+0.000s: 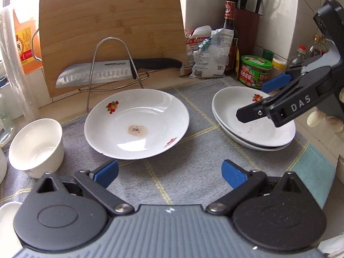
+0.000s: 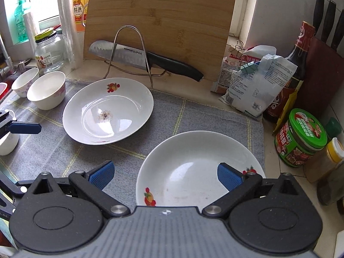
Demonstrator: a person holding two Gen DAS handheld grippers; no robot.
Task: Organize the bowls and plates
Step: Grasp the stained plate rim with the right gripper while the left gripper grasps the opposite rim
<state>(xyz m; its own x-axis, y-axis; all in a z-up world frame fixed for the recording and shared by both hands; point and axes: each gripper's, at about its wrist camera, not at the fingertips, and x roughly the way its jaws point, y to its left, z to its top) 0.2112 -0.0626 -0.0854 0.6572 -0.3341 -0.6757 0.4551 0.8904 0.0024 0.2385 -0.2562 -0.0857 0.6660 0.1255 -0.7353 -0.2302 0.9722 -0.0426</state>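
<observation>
A white plate with a brown stain point(image 1: 137, 124) point(image 2: 107, 111) lies in the middle of the grey cloth point(image 1: 193, 172). My left gripper point(image 1: 169, 173) stands open just in front of it, with nothing between its pads. To the right sits a stack of white plates point(image 1: 253, 129) point(image 2: 200, 161). My right gripper point(image 2: 165, 175) point(image 1: 261, 99) hovers open over the stack's near rim and holds nothing. White bowls point(image 2: 46, 90) point(image 2: 24, 81) point(image 1: 36, 146) stand at the cloth's left end. A third bowl point(image 2: 8, 142) is partly hidden behind the left gripper's finger point(image 2: 23, 128).
A bamboo cutting board point(image 1: 111, 32) leans at the back, with a knife point(image 1: 96, 73) on a wire rack point(image 1: 111, 64) in front of it. Bags point(image 2: 253, 86), a dark bottle point(image 2: 294, 68), a green jar point(image 2: 301, 137) and a knife block point(image 1: 247, 32) crowd the right. Jars and bottles point(image 2: 49, 51) stand at the left.
</observation>
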